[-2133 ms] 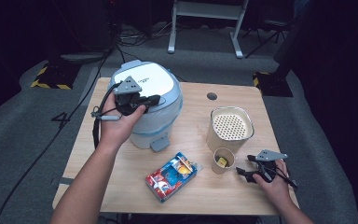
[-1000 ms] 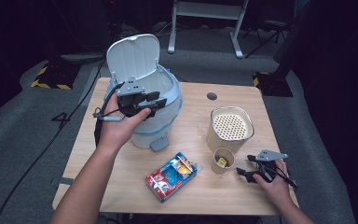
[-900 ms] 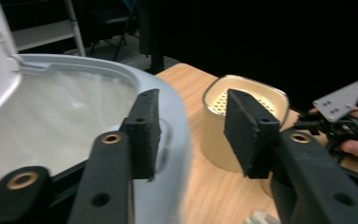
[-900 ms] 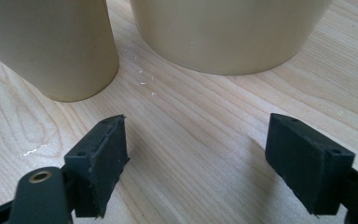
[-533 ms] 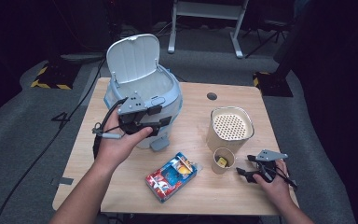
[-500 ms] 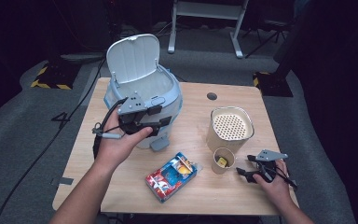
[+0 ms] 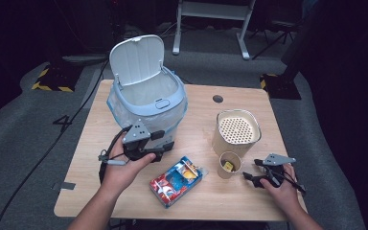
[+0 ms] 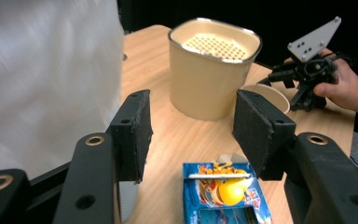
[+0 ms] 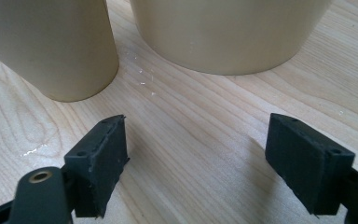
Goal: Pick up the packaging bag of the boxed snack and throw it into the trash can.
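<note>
Left gripper [image 7: 165, 146]: low over the bench [image 7: 201, 108], just in front of the bin; its jaws have just been opening and stand well apart with nothing between them. In the left gripper view [image 8: 191, 133] the bare wood shows through the gap, with the snack box below and the tub beyond.
Right gripper [image 7: 250, 176]: at the right front of the bench, beside the paper cup; jaws spread wide, nothing held. In the right gripper view [image 9: 196, 149] only bare wood lies between the pads.
Bin [image 7: 148, 103]: pale blue, with a clear liner, at the back left of the bench; its lid [image 7: 136, 60] stands up, hinged at the far side, and the mouth is open.
Snack box [image 7: 177, 179]: blue and red, flat on the bench near the front edge, between the two hands, touched by neither gripper. Its top flap looks torn open in the left gripper view [image 8: 223, 191].
Tub [image 7: 237, 132]: cream, with a perforated top, standing right of the middle.
Paper cup [image 7: 230, 164]: just in front of the tub, upright, something small and yellow inside.
</note>
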Available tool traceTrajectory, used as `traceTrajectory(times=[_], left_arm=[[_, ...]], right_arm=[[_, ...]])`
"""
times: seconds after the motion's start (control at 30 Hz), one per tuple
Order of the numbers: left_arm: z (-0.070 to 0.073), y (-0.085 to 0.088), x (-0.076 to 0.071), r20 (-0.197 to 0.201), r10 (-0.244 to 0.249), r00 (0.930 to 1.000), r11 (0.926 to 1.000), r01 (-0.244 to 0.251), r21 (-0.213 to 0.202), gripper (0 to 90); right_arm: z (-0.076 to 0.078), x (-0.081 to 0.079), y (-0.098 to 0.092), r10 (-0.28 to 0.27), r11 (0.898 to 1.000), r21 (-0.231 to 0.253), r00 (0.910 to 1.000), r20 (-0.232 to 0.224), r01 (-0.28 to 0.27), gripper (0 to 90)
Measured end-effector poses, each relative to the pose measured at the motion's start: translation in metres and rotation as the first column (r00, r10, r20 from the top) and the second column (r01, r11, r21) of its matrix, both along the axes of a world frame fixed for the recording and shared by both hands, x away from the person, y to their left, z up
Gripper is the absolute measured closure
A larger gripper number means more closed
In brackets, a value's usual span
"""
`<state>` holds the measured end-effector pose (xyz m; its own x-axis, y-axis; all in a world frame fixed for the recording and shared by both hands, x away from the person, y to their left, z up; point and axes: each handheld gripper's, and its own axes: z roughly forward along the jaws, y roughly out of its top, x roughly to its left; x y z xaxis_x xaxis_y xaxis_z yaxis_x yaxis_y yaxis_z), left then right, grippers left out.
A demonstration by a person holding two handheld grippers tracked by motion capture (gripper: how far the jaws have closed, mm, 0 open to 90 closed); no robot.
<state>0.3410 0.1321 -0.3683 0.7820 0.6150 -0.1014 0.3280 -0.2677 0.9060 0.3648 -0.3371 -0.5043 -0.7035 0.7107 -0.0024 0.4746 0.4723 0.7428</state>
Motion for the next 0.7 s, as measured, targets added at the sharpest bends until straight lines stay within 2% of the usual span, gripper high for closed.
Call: traceTrajectory(times=[0.07, 0.1, 0.13, 0.17, 0.33, 0.37, 0.5, 0.7], left_arm=[[-0.015, -0.002, 0.000, -0.024, 0.000, 0.9997, 0.9999, -0.001, -0.011, 47.5], [-0.026, -0.002, 0.001, -0.048, 0.006, 0.9988, 0.9998, -0.006, -0.016, 47.7], [-0.035, -0.003, 0.003, -0.071, 0.011, 0.9974, 0.9999, -0.011, -0.002, 47.9], [-0.035, -0.003, 0.003, -0.071, 0.011, 0.9974, 0.9999, -0.011, -0.002, 48.0], [-0.063, -0.006, 0.007, -0.134, 0.024, 0.9907, 0.9996, -0.022, 0.018, 48.3], [-0.063, -0.006, 0.007, -0.134, 0.024, 0.9907, 0.9996, -0.022, 0.018, 48.4], [-0.079, -0.008, 0.008, -0.186, 0.014, 0.9825, 0.9997, -0.010, 0.022, 48.9], [-0.102, -0.016, 0.009, -0.237, -0.007, 0.9716, 0.9991, 0.016, 0.040, 49.1]], right_arm=[[0.000, 0.000, 0.000, 0.000, 1.000, 0.000, 1.0000, 0.000, 0.000, 20.8], [0.000, 0.000, 0.000, 0.000, 1.000, 0.000, 1.0000, 0.000, 0.000, 20.8], [0.000, 0.000, 0.000, 0.000, 1.000, 0.000, 1.0000, 0.000, 0.000, 20.8], [0.000, 0.000, 0.000, 0.000, 1.000, 0.000, 1.0000, 0.000, 0.000, 20.8], [0.000, 0.000, 0.000, 0.000, 1.000, 0.000, 1.0000, 0.000, 0.000, 20.8], [0.000, 0.000, 0.000, 0.000, 1.000, 0.000, 1.0000, 0.000, 0.000, 20.8], [0.000, 0.000, 0.000, 0.000, 1.000, 0.000, 1.0000, 0.000, 0.000, 20.8], [0.000, 0.000, 0.000, 0.000, 1.000, 0.000, 1.0000, 0.000, 0.000, 20.8]])
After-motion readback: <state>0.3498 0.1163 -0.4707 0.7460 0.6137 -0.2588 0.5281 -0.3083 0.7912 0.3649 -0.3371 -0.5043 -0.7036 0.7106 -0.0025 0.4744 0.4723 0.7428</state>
